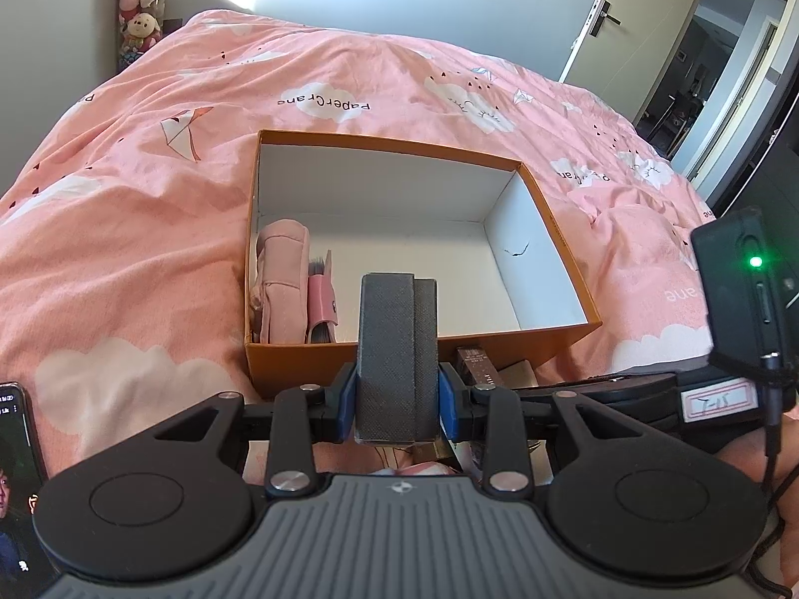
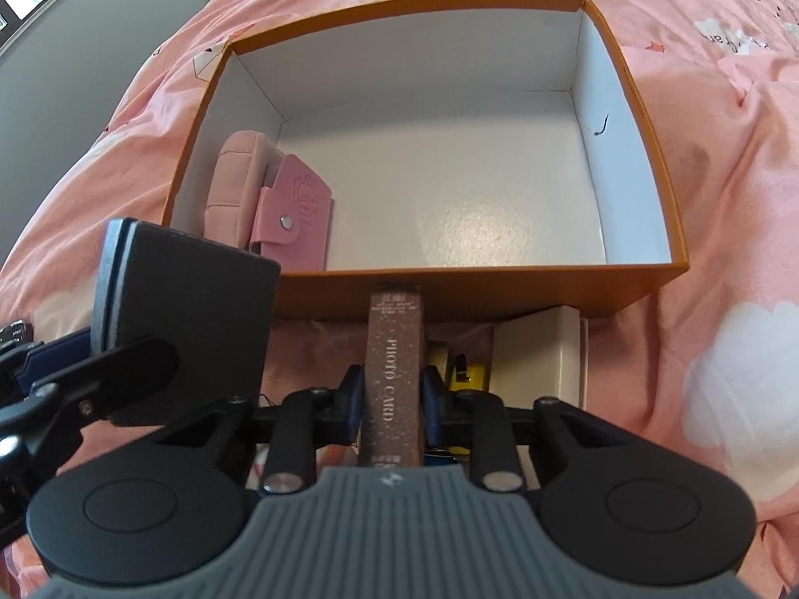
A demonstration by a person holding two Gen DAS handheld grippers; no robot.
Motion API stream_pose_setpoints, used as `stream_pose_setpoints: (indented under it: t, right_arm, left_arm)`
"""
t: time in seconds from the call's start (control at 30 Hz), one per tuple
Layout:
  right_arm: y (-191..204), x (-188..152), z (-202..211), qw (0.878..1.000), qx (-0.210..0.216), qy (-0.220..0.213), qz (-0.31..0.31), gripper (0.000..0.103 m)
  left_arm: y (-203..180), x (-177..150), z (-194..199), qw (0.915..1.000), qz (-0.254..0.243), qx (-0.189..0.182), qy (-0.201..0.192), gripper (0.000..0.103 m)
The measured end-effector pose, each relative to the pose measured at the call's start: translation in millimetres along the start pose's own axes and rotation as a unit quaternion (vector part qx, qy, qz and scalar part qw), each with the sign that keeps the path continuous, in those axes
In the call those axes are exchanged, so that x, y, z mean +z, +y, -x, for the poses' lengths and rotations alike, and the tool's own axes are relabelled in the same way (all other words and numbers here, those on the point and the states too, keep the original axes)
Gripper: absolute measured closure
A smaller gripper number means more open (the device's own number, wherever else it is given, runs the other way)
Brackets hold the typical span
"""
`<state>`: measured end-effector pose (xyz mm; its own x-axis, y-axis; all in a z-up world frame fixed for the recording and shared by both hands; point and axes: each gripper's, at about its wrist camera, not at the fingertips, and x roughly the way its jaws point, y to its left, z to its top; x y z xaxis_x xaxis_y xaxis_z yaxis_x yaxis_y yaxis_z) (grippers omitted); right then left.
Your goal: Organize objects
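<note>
Left wrist view: the left gripper (image 1: 397,389) is sitting at lower centre of the frame, fingers pointing toward the orange box (image 1: 559,244) at mid-frame. Its jaws are clamping a dark grey case (image 1: 394,349) from both sides, the case standing on edge and rising above the fingers. The box is lying on the pink quilt (image 1: 125,229), open side up, white inside. A pink pouch (image 1: 279,279) and a pink card holder (image 1: 321,307) are standing against the box's left wall. A phone (image 1: 17,479) is showing at the lower left edge. The right gripper's mounted black unit, green light on, is showing at the right edge.

Right wrist view: the right gripper (image 2: 392,399) is sitting at lower centre, aiming at the near wall of the orange box (image 2: 644,149). Its jaws are closing tight on a brown glittery box marked "PHOTO CARD" (image 2: 394,374), held on edge, its far end just short of the box wall. The left gripper (image 2: 55,384) with the dark grey case (image 2: 195,309) is showing at left. The pink pouch (image 2: 234,174) and pink card holder (image 2: 299,209) are occupying the box's lower left corner. A white box (image 2: 544,354) and something yellow (image 2: 472,374) are lying on the pink quilt (image 2: 724,299) beneath the gripper.
</note>
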<state>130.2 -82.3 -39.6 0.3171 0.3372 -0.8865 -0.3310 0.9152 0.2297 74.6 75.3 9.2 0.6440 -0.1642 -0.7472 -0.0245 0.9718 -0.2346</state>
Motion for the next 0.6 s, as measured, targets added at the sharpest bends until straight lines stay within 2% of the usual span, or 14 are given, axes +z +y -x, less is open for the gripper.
stream_pose_setpoints:
  t: [0.3,0.6]
  right_arm:
    - [0,-3,50,0.998,0.018,-0.055,0.013,0.079]
    - [0,23,95,0.991,0.04,-0.125,0.019,0.08]
  left_arm:
    - [-7,6,1,0.9999,-0.008,-0.004,-0.009,0.066]
    - [-20,34,0,0.9988,-0.011,-0.023,-0.041,0.066]
